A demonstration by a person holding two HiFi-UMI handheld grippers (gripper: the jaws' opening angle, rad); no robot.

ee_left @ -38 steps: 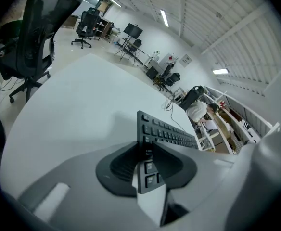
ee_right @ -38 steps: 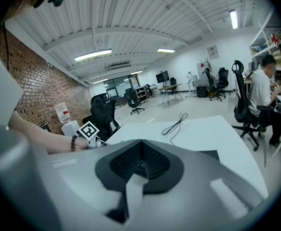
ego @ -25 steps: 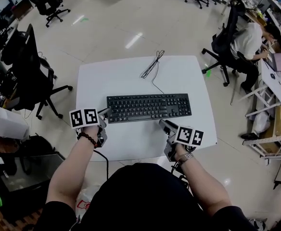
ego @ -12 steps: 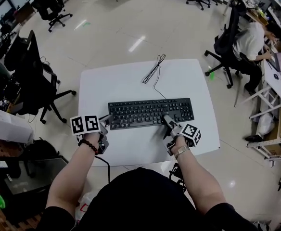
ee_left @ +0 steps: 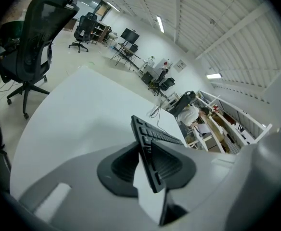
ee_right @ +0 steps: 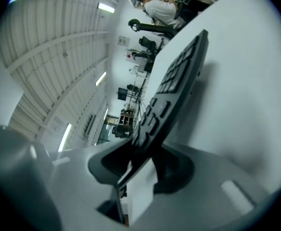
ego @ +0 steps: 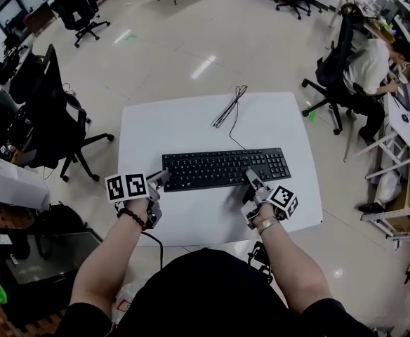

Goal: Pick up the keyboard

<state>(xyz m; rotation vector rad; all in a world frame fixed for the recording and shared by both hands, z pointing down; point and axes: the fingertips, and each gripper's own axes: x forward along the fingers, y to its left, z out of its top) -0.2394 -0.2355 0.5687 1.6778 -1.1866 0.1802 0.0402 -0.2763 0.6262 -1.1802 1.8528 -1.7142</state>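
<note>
A black keyboard (ego: 226,168) lies across the middle of the white table (ego: 191,118). My left gripper (ego: 159,179) holds its left end. In the left gripper view the keyboard (ee_left: 152,138) stands edge-on between the dark pads of that gripper (ee_left: 147,165), which press on it. My right gripper (ego: 250,177) is at the front edge, right of centre. Its jaws are closing. In the right gripper view the keyboard's edge (ee_right: 174,88) sits between that gripper's (ee_right: 143,160) pads, touching both.
The keyboard's black cable (ego: 227,107) runs to the table's far edge. Office chairs (ego: 64,128) stand left of the table. A seated person (ego: 373,62) and a desk are at the right. Shiny floor lies beyond.
My right gripper has moved from the table's front right corner to the keyboard's front edge, rolling as it went, and now has the edge between its pads. The left gripper has kept still.
</note>
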